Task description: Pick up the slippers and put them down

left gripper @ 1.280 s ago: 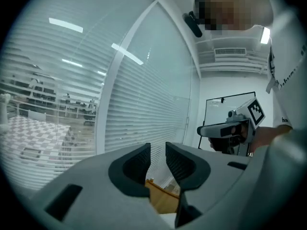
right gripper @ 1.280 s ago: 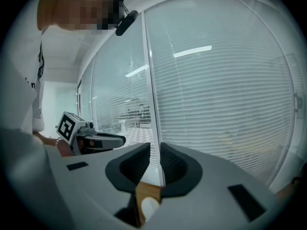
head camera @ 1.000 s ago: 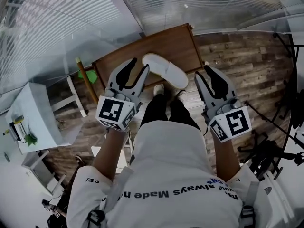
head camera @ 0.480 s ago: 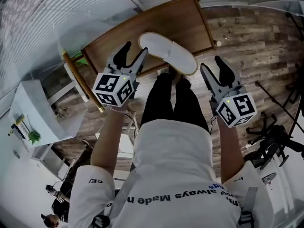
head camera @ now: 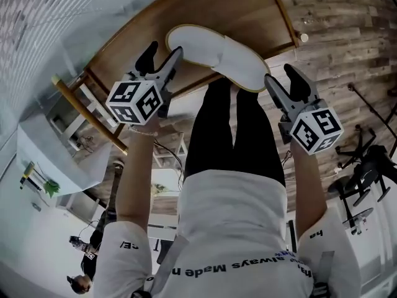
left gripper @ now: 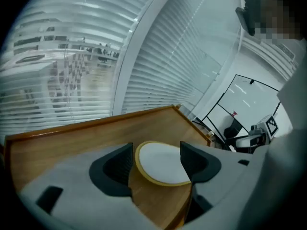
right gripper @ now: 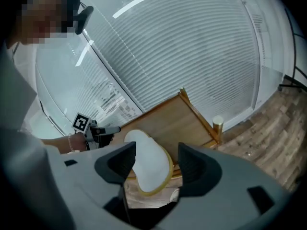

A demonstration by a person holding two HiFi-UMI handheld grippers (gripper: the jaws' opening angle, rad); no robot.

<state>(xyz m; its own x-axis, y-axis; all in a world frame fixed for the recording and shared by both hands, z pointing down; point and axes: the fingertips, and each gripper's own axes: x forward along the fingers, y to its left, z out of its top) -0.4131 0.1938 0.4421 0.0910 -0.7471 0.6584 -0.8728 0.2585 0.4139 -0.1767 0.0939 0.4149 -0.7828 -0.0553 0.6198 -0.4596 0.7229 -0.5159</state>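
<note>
A white slipper with a yellow rim lies sole-up on the brown wooden table, one end hanging over the near edge. My left gripper hovers over the table just left of it. Its jaws have just been opening and stand open, with the slipper showing ahead through the gap, untouched. My right gripper hangs off the table's near right side. Its jaws have also just been opening and stand open, holding nothing. The slipper lies ahead and below it on the table.
The person's legs in black trousers stand against the table's near edge. A round knob caps the table's right corner. A yellow wooden rail and white furniture lie left. A black stand is on the wood floor at right.
Both grippers have dropped toward the table and their jaws have spread wider. The table and slipper now sit nearer and larger in the head view.
</note>
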